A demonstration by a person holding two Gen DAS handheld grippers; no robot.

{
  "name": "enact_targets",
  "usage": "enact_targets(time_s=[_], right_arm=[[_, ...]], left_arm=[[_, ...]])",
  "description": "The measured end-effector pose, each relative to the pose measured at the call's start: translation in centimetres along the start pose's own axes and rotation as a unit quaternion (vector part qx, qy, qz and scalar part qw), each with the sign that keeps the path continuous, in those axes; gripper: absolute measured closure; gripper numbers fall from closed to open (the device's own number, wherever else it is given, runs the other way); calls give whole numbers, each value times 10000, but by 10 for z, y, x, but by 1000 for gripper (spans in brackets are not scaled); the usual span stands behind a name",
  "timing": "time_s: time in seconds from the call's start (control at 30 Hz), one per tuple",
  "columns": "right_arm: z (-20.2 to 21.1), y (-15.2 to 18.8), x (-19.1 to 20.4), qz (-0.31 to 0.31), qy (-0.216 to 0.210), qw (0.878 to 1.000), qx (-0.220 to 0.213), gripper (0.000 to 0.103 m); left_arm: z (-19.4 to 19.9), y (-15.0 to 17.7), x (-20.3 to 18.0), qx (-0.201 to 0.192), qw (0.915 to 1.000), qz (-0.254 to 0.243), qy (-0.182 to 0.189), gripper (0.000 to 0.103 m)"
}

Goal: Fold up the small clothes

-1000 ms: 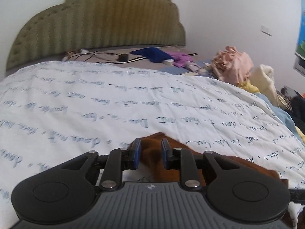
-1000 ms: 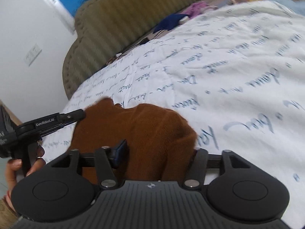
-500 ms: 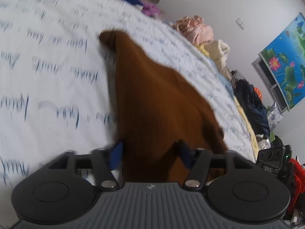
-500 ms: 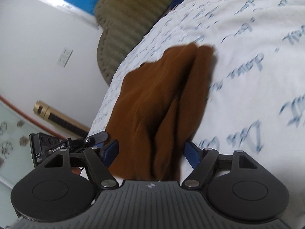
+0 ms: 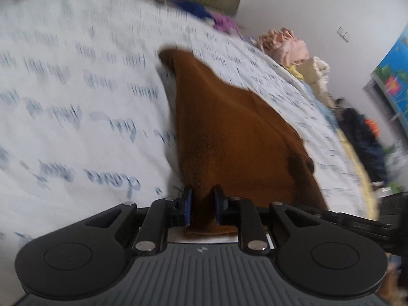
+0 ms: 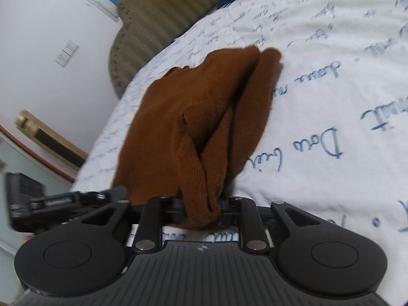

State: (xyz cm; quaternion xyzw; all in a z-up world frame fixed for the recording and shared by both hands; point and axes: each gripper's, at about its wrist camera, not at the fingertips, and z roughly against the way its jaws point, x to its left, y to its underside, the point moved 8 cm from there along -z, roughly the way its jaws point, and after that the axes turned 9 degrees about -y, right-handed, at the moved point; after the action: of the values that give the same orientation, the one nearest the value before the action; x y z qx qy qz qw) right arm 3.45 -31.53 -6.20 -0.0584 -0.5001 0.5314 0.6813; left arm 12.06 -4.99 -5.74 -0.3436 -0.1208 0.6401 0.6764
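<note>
A small brown knit garment [image 5: 229,132] lies on the white bedspread with blue script [image 5: 76,107]. It stretches away from me to a narrow far end. My left gripper [image 5: 202,205] is shut on its near edge. In the right wrist view the same garment [image 6: 204,117] is bunched into folds, and my right gripper [image 6: 202,206] is shut on its near bunched end. The left gripper's tool [image 6: 63,199] shows at the left of the right wrist view, beside the garment.
An olive padded headboard [image 6: 158,17] stands at the far end of the bed. Loose clothes, pink [image 5: 283,43] and cream, are piled along the bed's right side, with dark clothes [image 5: 362,132] beyond. Blue and purple items [image 5: 204,15] lie near the headboard.
Both grippers went from open around the brown garment to shut on its near end. The views have tilted, and the cloth is drawn out longer toward me.
</note>
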Motion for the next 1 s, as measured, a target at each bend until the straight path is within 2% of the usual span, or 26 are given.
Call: enact_targets(time_s=[0.03,0.07,0.13,0.17,0.3,0.5,0.63,0.77,1.0], right_arm=[[2,1,6,179,192,9996,-65,57],[4,2,12,379,390,9984,-130,51],[2,6,19,730,718,9945,-234,32],[1,8,23,881,863,9920,-264,30],[-6,21,22,1165,1171,9860,-234,21],[-10,29,26,1266,1371,9815,-417,13],[-6,34,28,1345,1605,9765,-502,13],[-3,42,28,1461,1772,9719,-524,12],[3,51,29,1521,1879,9687,-557,10]], left_arm=[[7,-1,-5,-186,9993,-198,-244,81],[12,-1,-10,-309,9979,-363,-427,76],[16,0,-16,-348,9952,-561,-718,66],[16,1,-18,-317,9947,-570,-789,63],[15,8,-18,-180,9958,-348,-822,63],[20,23,-19,-215,9922,-495,-1128,63],[23,28,-18,-231,9910,-512,-1217,62],[26,33,-18,-271,9893,-573,-1312,54],[29,44,-17,-239,9883,-577,-1394,54]])
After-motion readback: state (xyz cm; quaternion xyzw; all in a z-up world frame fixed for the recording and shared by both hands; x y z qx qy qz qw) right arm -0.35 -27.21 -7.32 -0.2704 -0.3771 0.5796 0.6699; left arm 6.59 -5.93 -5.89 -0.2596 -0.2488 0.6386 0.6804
